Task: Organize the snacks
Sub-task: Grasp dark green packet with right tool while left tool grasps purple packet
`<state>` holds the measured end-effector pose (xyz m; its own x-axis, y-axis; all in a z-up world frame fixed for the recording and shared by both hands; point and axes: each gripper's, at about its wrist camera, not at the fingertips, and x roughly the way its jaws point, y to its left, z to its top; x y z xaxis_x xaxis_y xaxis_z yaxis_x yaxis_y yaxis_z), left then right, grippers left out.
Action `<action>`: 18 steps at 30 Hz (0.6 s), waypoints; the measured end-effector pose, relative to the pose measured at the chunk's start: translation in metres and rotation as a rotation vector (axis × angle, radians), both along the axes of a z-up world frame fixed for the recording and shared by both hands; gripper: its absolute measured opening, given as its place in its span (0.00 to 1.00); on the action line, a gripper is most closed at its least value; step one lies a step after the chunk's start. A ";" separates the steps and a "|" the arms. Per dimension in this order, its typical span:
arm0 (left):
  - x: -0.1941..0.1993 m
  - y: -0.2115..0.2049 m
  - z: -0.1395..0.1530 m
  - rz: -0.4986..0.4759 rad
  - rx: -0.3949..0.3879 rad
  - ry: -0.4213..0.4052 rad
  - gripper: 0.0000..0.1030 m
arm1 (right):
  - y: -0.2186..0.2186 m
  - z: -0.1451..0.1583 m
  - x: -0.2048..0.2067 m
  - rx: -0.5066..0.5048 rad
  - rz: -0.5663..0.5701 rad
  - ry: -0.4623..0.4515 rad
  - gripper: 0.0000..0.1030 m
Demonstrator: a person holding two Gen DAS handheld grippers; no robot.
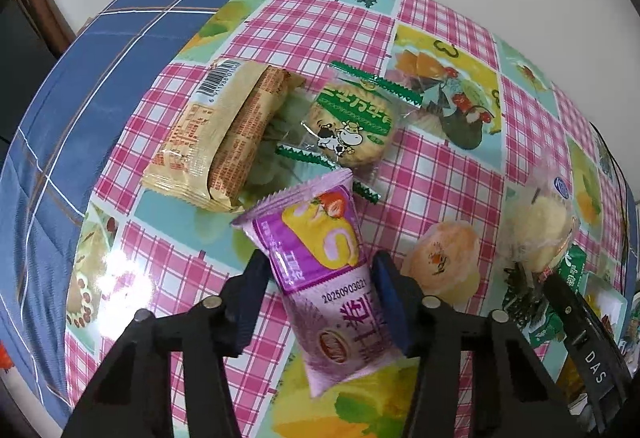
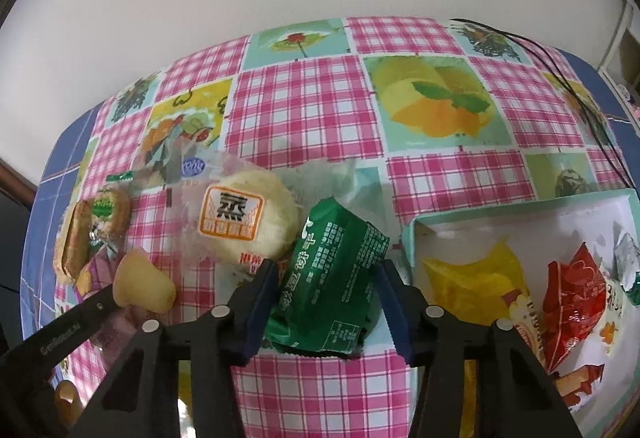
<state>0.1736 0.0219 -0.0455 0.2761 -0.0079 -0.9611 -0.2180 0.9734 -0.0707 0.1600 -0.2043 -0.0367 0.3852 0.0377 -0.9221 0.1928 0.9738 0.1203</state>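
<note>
My left gripper [image 1: 320, 302] has its blue pads on both sides of a purple roll-cake packet [image 1: 320, 270]; it looks gripped, tilted over the checked tablecloth. My right gripper [image 2: 328, 302] is shut on a green biscuit packet [image 2: 332, 278] just left of the tray. A tan wafer packet [image 1: 216, 133] and a cow-print round biscuit [image 1: 352, 125] lie ahead of the left gripper. A steamed cake in clear wrap [image 2: 248, 222] and an orange jelly cup [image 2: 140, 282] lie between the grippers. The jelly cup also shows in the left wrist view [image 1: 448, 258].
A white tray with a teal rim [image 2: 408, 242] at the right holds a yellow packet [image 2: 472, 282] and a red packet [image 2: 576, 298]. A black cable [image 2: 580, 93] runs over the table's far right corner. A white wall stands behind the table.
</note>
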 end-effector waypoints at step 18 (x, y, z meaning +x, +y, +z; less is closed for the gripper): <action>-0.002 -0.003 -0.008 -0.020 0.067 0.010 0.51 | -0.007 -0.014 -0.003 0.083 -0.024 0.017 0.45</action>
